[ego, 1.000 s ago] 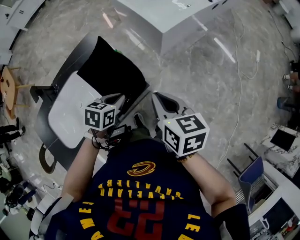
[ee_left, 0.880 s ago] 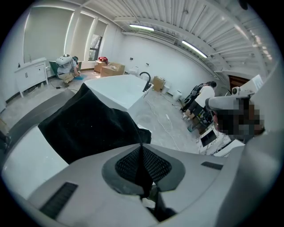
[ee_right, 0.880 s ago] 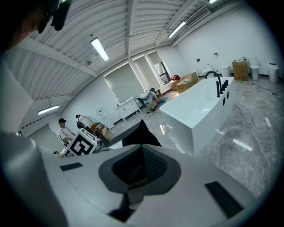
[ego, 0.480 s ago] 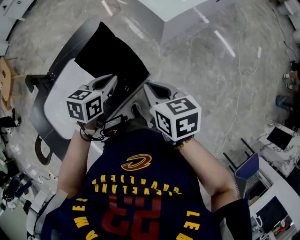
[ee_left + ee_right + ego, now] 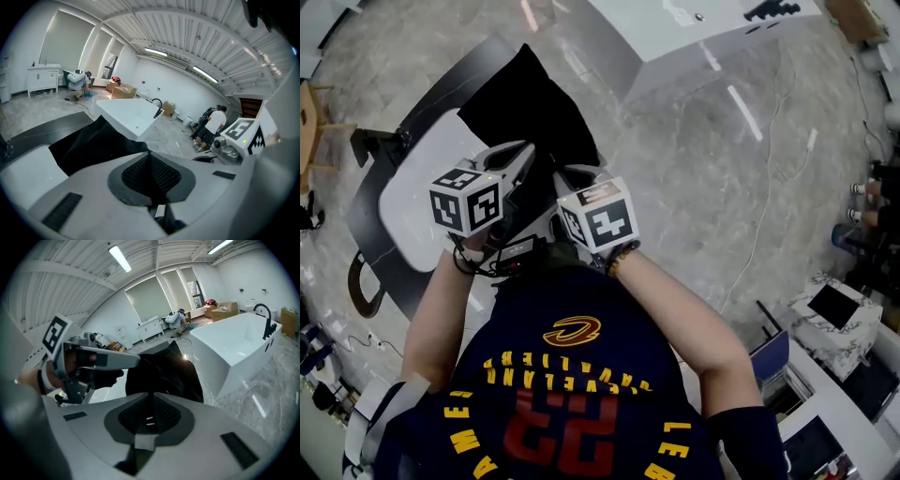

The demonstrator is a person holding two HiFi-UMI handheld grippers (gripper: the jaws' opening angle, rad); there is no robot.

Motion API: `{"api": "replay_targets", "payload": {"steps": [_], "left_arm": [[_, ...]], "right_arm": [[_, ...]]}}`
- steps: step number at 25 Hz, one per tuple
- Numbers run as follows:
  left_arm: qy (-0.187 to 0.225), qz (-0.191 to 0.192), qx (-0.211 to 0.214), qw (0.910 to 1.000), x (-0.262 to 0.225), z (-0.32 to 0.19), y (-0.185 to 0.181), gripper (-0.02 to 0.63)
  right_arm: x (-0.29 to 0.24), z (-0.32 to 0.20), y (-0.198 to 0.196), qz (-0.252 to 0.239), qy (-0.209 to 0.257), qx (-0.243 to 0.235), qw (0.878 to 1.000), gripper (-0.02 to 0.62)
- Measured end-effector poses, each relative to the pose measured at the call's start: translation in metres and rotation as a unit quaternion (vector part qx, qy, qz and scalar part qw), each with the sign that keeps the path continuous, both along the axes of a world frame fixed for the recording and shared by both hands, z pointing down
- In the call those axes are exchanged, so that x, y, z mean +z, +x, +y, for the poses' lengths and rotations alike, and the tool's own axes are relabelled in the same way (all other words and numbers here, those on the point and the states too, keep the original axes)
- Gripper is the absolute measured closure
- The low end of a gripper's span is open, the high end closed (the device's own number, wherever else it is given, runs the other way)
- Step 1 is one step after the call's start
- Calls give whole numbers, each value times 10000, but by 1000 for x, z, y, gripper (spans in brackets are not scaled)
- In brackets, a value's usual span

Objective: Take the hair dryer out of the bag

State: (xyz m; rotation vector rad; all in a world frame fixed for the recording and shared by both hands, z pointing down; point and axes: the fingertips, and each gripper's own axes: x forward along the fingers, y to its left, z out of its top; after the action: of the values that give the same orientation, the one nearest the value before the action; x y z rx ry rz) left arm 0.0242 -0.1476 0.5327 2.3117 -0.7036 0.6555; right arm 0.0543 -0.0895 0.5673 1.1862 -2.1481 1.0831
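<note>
Looking down in the head view: pinching the near edge of the black bag (image 5: 525, 103) with the left gripper (image 5: 528, 155), on a white table (image 5: 412, 197). Holding the right gripper (image 5: 569, 175) just beside it, over the same edge. Losing the table's near side behind the navy jersey (image 5: 572, 394). Can read 22 upside down there, but not the yellow lettering.

Over to the left gripper view: jaws clamped on black cloth, with a white bathtub (image 5: 129, 117) behind.

Right gripper view: jaws pressed together, gripping nothing, with the bag just beyond. Cannot spot the hair dryer in any view.
</note>
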Motion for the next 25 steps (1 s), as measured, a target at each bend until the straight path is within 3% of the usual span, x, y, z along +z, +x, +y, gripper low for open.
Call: {"api": "replay_targets", "payload": {"steps": [2,7,10,19,25], "left_arm": [[-19,153,-18,9999,-2,1,-2,589],[-292,816,78,9962,-8,6,-7,588],[-499,1106,70,9926,-6,9,-11,588],[-592,1427,-58,9880,-4,6,-20,588],[-603,1424,-135,9879,0,5,-23,588]], "right_arm": [[10,-11,-7,-8,36,64,10000,580],[27,-29,-10,167,-153,342,9992,477],[35,-32,-12,384,-240,303,9985,453],[63,-48,-16,925,-391,214,9947,407],[81,-56,-27,1113,-606,17,9919,370]]}}
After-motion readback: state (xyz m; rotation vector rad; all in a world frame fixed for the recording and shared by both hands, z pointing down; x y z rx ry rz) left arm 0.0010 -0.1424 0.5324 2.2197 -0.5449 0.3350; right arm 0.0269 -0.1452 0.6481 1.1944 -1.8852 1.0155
